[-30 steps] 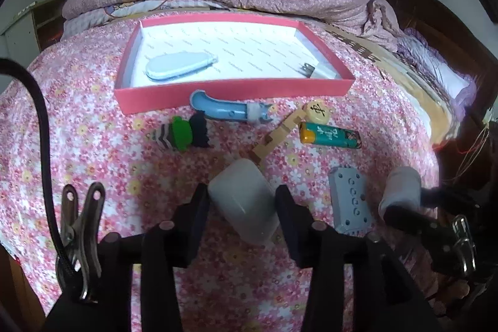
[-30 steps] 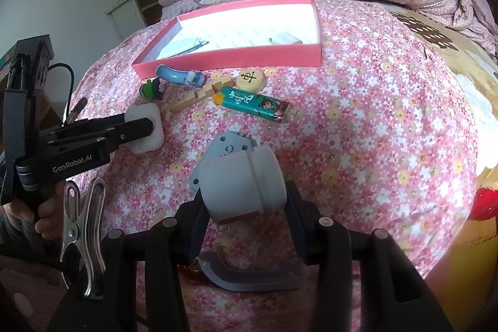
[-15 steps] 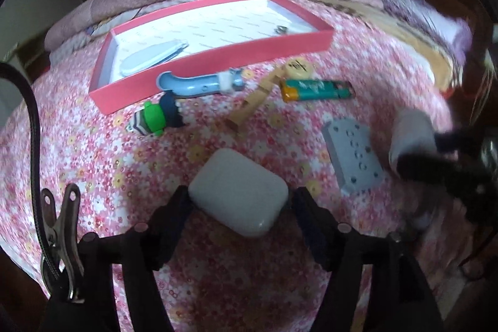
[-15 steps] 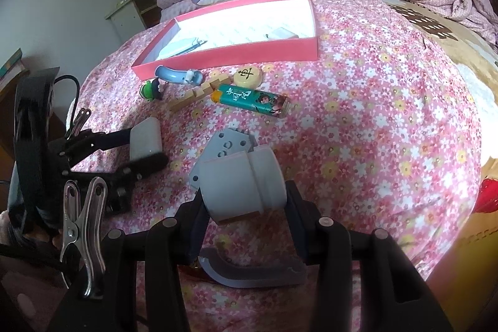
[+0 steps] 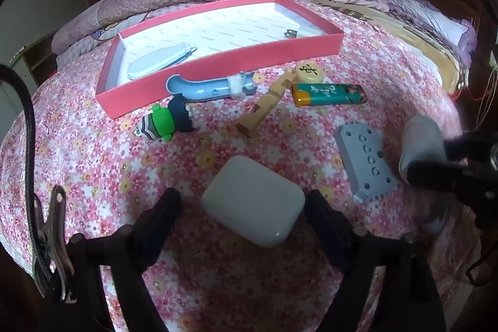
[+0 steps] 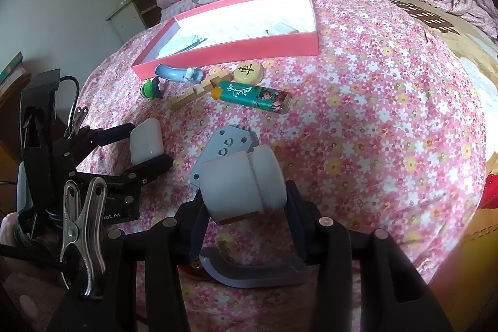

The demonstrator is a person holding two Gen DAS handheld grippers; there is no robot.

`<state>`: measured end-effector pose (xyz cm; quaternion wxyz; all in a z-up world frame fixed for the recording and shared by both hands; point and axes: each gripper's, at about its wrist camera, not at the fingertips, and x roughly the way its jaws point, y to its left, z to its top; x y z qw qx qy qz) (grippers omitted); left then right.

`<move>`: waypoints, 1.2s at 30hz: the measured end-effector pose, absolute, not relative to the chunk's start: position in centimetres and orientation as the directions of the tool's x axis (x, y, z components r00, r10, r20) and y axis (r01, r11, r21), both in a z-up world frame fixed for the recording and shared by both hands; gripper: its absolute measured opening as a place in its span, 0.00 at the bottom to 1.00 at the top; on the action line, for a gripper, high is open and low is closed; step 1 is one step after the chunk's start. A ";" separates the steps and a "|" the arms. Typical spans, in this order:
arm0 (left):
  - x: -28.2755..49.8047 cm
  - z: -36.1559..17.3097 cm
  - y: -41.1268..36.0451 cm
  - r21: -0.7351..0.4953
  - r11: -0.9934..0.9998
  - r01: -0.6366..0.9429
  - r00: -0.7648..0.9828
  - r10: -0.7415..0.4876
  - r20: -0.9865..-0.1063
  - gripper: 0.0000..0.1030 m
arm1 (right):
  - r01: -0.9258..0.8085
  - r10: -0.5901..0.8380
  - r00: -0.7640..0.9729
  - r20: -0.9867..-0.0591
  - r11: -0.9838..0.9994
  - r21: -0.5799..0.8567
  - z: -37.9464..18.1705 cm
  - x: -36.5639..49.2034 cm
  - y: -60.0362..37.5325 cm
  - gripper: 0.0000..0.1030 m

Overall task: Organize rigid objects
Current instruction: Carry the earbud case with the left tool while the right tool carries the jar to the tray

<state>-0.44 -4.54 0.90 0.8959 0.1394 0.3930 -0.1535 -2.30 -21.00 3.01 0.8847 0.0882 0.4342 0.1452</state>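
A white rounded case (image 5: 252,201) lies on the flowered bedspread between the fingers of my left gripper (image 5: 246,213). Its jaws are opening, and a gap shows on each side of the case. The right wrist view has this same gripper (image 6: 146,145) at the left, around the case (image 6: 146,142). My right gripper (image 6: 242,195) is shut on a pale grey cylinder with a collar (image 6: 239,185), held just above the bed. The left wrist view has that cylinder (image 5: 420,145) at its right edge.
A red box (image 5: 224,64) at the back holds a white clipper (image 5: 158,63). In front of it lie a blue handle (image 5: 205,87), a green toy (image 5: 165,122), a wooden piece (image 5: 264,108), a round game piece (image 5: 308,72), a lighter (image 5: 326,94) and a grey holed block (image 5: 364,161).
My left gripper's jaws have spread off the white case, which was pinched before and now lies flat between them. The left gripper has also rolled. The right gripper keeps its hold, unmoved.
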 end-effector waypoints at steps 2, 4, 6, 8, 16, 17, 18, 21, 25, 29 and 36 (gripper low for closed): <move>-0.8 1.1 -4.8 0.124 0.902 0.414 0.638 -0.190 -0.746 0.64 | -0.178 0.333 0.579 -0.744 0.942 0.284 2.9 -2.3 -21.0 0.45; -1.2 1.1 -5.1 0.137 0.895 0.425 0.643 -0.192 -0.741 0.64 | -0.175 0.331 0.575 -0.748 0.943 0.283 2.8 -2.2 -21.0 0.45; -1.4 1.1 -5.4 0.134 0.885 0.446 0.637 -0.209 -0.742 0.64 | -0.176 0.329 0.574 -0.749 0.944 0.280 2.9 -2.1 -21.0 0.45; -1.4 1.3 -5.4 0.106 0.883 0.457 0.626 -0.235 -0.744 0.64 | -0.177 0.327 0.574 -0.750 0.944 0.277 2.9 -2.0 -21.0 0.45; 0.0 3.4 -3.4 -0.006 0.914 0.405 0.623 -0.281 -0.730 0.64 | -0.194 0.316 0.577 -0.753 0.949 0.250 4.0 -0.4 -20.7 0.45; 0.2 3.6 -3.2 -0.016 0.917 0.398 0.622 -0.283 -0.730 0.64 | -0.195 0.315 0.579 -0.752 0.949 0.247 4.3 0.0 -20.6 0.45; 0.7 3.9 -2.9 -0.028 0.921 0.389 0.622 -0.285 -0.730 0.64 | -0.196 0.313 0.582 -0.750 0.950 0.244 4.6 0.2 -20.5 0.45; 1.9 4.8 -2.4 -0.041 0.929 0.369 0.627 -0.281 -0.727 0.64 | -0.202 0.311 0.592 -0.743 0.950 0.237 5.5 1.5 -20.4 0.45; 3.8 6.3 -2.0 -0.033 0.935 0.354 0.643 -0.269 -0.717 0.64 | -0.217 0.309 0.604 -0.735 0.951 0.221 6.8 3.4 -20.1 0.45; 6.2 7.7 -1.9 -0.026 0.939 0.342 0.653 -0.257 -0.712 0.64 | -0.227 0.304 0.616 -0.727 0.952 0.206 8.0 5.5 -19.8 0.45; 11.1 8.3 -2.3 -0.057 0.948 0.314 0.654 -0.259 -0.711 0.64 | -0.219 0.306 0.630 -0.714 0.952 0.215 8.9 10.0 -19.5 0.45</move>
